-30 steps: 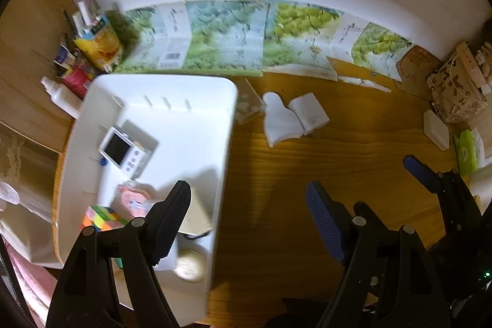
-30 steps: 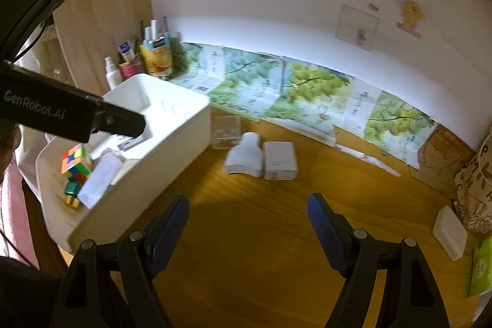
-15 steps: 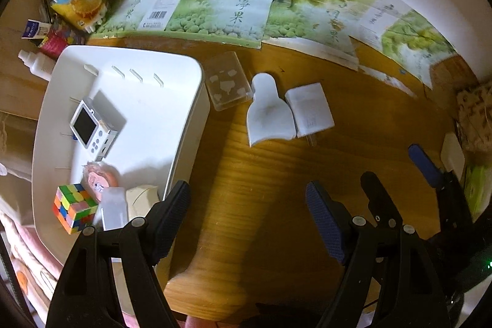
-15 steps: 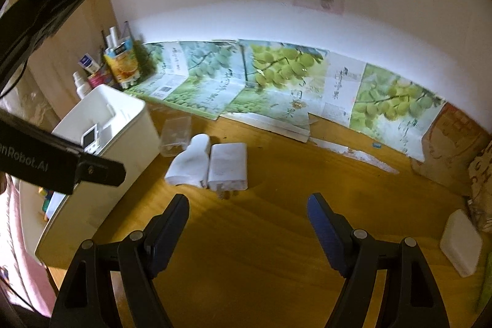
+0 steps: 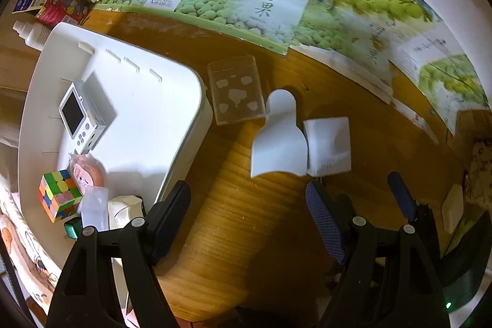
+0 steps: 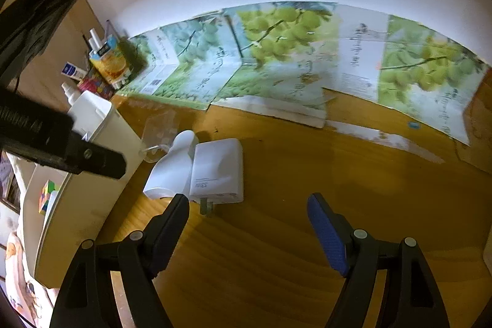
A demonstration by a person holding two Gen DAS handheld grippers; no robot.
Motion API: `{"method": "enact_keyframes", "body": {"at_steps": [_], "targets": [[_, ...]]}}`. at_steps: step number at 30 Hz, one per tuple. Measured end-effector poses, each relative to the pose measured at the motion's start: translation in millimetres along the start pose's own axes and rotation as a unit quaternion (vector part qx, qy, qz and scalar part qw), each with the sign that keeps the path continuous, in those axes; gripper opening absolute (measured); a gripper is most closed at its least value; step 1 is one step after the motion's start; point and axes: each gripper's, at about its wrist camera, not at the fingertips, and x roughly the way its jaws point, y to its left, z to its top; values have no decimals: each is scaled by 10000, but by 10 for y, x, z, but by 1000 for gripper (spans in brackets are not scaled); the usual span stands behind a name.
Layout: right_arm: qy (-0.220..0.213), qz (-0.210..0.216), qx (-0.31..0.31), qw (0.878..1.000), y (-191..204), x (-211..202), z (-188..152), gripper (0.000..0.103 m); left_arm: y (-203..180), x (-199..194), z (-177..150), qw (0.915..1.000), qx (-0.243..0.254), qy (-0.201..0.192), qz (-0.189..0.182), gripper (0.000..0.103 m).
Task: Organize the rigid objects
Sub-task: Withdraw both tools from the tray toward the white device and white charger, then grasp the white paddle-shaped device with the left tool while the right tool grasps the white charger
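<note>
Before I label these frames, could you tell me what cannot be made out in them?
- Bin contents, right wrist view: its wall hides all but the cube.
- Things behind the left gripper, left wrist view: the finger covers part of a pale object in the bin.
- Clear box: what is inside is too faint to tell.
- White block, far right: partly cut off and too small to identify.

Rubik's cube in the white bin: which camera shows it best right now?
The left wrist view. It looks down into the white bin, so the Rubik's cube shows its top and two sides, lying beside a pink round item. The right wrist view shows only a sliver of the cube over the bin's wall.
</note>
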Motion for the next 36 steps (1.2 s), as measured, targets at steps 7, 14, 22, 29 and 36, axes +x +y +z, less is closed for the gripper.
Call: {"method": "enact_keyframes", "body": {"at_steps": [7, 14, 22, 29, 36], "targets": [[-34, -27, -370, 9993, 171, 151, 2, 80, 2, 136, 116, 9997, -238, 107, 17, 80], [16, -136, -550, 9984, 235, 258, -11, 80, -41, 260, 147, 9994, -242, 256, -56, 80], [142, -204, -569, 9981, 231, 387, -22, 73, -56, 373, 180, 9988, -297, 375, -60, 80], [115, -155, -608, 9980, 237, 453, -24, 65, -145, 451, 193, 9988, -256, 412, -36, 80], [92, 93, -577, 9982, 207, 484, -16, 51, -290, 547, 164, 9991, -110, 412, -29, 80]]}}
